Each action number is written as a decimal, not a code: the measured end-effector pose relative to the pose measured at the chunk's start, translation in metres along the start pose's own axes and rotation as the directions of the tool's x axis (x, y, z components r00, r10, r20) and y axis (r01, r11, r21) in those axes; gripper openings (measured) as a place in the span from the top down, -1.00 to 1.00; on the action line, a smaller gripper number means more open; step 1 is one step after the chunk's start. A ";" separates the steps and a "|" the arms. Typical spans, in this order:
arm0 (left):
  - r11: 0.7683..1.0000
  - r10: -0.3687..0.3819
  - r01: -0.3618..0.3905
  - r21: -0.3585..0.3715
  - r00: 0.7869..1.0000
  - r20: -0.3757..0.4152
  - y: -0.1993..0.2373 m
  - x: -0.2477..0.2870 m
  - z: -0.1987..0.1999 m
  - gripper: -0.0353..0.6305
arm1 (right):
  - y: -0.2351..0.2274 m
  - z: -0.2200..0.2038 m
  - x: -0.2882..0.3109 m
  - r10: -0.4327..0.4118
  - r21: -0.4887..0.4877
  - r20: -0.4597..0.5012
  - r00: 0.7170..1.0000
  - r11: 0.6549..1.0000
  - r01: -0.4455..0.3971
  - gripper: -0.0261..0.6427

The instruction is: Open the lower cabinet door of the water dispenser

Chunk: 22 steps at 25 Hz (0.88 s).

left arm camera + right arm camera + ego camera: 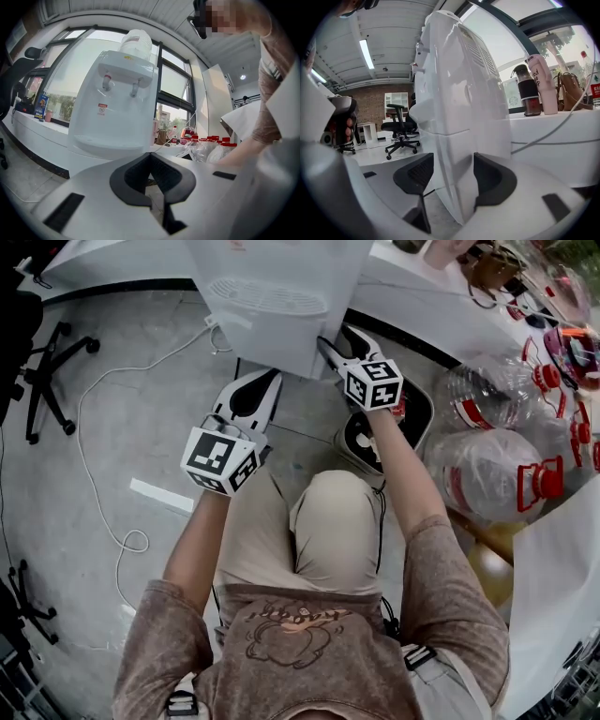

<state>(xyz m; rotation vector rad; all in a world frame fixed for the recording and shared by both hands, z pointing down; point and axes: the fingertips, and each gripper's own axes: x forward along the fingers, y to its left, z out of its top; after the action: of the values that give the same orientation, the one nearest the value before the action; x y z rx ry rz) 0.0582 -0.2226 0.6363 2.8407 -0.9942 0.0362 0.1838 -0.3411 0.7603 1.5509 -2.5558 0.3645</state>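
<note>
Seen from the head view, the dispenser [272, 306] stands far centre, with the left gripper [265, 382] just short of it. The left gripper view shows jaws together, nothing between. The right gripper view shows the right gripper [452, 180] with its jaws clamped on the dispenser's lower corner.

The water dispenser [281, 296] stood on the floor [150, 451] before the worktop [422, 292]. We held the right hand-held gripper [336, 337] on its near corner, with the left hand-held gripper [261, 381] beside it. Bottles [497, 465] lay to the right, and a chair [47, 371] stood to the left.
</note>
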 end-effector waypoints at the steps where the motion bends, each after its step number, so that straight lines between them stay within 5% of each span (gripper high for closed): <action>1: 1.000 0.003 -0.003 0.000 1.000 -0.001 0.001 0.000 0.000 0.84 | -0.001 -0.001 0.002 0.000 -0.001 -0.002 1.000 1.000 0.000 0.17; 22: 1.000 0.008 -0.008 -0.027 1.000 -0.002 0.009 -0.006 -0.007 0.84 | -0.002 -0.002 0.005 -0.031 0.017 -0.025 0.999 0.999 0.031 0.28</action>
<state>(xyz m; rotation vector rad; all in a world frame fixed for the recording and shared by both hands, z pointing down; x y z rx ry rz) 0.0477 -0.2251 0.6438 2.8116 -0.9983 0.0264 0.1830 -0.3455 0.7639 1.5797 -2.5134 0.4008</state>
